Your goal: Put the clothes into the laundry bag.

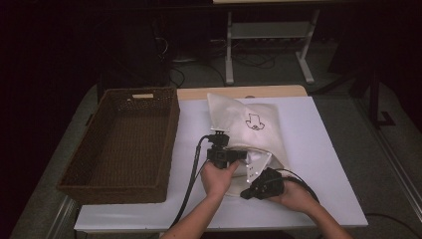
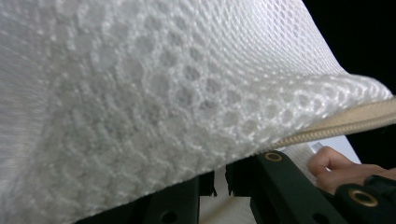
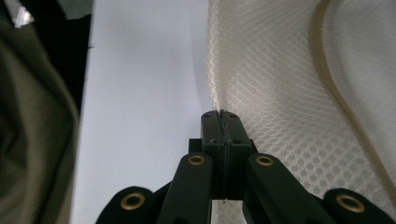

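A white mesh bag (image 1: 246, 127) lies on the white table (image 1: 328, 164), right of centre, its far end near the table's far edge and its near end lifted between the two hands. It carries a small dark printed mark (image 1: 254, 121) on top, and a beige zipper (image 2: 345, 122) runs along its open edge.

The left gripper (image 1: 238, 155) sits at the bag's near left corner — in the left gripper view the mesh drapes over its jaws, which stand almost together with a narrow gap between them and fabric lying across their tips; whether they actually pinch the mesh I cannot tell. The right gripper (image 1: 255, 186) is just to the right and nearer, at the bag's near edge. In the right gripper view its jaws are pressed flat together on a thin fold of the mesh.

To the left, well apart from the bag, stands a brown wicker basket (image 1: 166, 144) — rectangular, with a handle slot in its far wall.
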Motion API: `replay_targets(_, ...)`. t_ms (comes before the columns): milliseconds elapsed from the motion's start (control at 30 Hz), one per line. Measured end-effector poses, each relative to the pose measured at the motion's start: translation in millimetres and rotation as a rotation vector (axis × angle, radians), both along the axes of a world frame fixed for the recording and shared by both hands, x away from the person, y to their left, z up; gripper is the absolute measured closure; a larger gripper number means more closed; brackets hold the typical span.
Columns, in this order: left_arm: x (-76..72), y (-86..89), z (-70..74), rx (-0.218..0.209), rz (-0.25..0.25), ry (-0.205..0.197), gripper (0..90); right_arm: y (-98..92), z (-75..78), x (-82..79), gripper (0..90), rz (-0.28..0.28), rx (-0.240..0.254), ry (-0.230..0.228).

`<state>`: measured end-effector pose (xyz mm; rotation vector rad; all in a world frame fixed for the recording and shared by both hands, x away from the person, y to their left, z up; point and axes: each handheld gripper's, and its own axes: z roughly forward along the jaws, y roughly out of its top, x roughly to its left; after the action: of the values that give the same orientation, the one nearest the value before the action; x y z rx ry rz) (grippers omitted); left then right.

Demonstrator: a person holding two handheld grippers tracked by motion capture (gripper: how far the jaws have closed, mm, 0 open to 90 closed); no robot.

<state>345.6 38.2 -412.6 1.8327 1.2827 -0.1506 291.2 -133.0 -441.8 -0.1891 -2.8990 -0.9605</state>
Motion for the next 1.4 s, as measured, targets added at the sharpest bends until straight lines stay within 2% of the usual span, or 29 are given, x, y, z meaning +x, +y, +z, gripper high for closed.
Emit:
replay_targets(167, -0.5, 2.1, -4.8, -0.028, 0.059, -0.013, 82.2, -8.9, -1.1, -7.0, 90.0, 0.009, 0.01, 0.03)
replay_targets(333, 4.2, 1.4, -13.3, -0.016, 0.088, -0.022, 81.1, -15.8, -1.3, -15.3, 90.0, 0.03, 0.008, 0.049)
replay_targets(367, 6.6, 1.8, -15.8, -0.019, 0.095, -0.013, 80.7, -16.9, -1.7, -14.9, 90.0, 0.029, 0.011, 0.054)
replay_targets(400, 8.2, 2.4, -18.1, -0.027, 0.097, -0.002, 79.6, -17.2, -2.2, -13.5, 90.0, 0.029, 0.015, 0.065)
replay_targets(467, 5.8, 3.8, -17.6, -0.018, 0.082, -0.007, 77.7, -17.1, -2.2, -10.8, 87.4, 0.018, 0.019, 0.072)
replay_targets(533, -0.3, 8.2, -14.9, 0.003, 0.048, -0.013, 76.3, -18.6, -0.9, -8.0, 75.3, -0.009, 0.04, 0.09)
replay_targets(567, -3.8, 11.9, -13.6, 0.009, 0.035, -0.014, 75.6, -20.1, 1.2, -6.9, 74.5, -0.02, 0.046, 0.092)
replay_targets(700, -18.4, 32.7, -8.9, 0.009, -0.002, -0.004, 74.1, -28.9, 18.4, -2.4, 69.9, -0.066, 0.103, 0.07)
replay_targets(800, -28.1, 47.0, -7.0, 0.003, -0.024, 0.009, 72.1, -35.3, 36.5, 1.9, 68.7, -0.103, 0.134, 0.029)
replay_targets(1033, -46.8, 66.7, 7.5, 0.004, -0.068, -0.018, 67.9, -44.6, 69.3, 15.2, 68.2, -0.162, 0.148, -0.037)
replay_targets(1133, -51.3, 75.7, 14.7, 0.018, -0.063, -0.034, 66.2, -48.7, 81.1, 19.5, 68.2, -0.175, 0.167, -0.059)
replay_targets(1233, -53.7, 84.5, 18.0, 0.052, -0.052, -0.05, 63.6, -54.0, 92.2, 24.3, 68.5, -0.19, 0.189, -0.072)
replay_targets(1300, -54.2, 88.1, 17.7, 0.076, -0.039, -0.059, 61.8, -57.0, 97.2, 27.9, 68.6, -0.203, 0.2, -0.078)
replay_targets(1400, -53.0, 91.5, 13.3, 0.104, -0.027, -0.052, 59.6, -59.4, 98.3, 34.7, 68.6, -0.222, 0.189, -0.077)
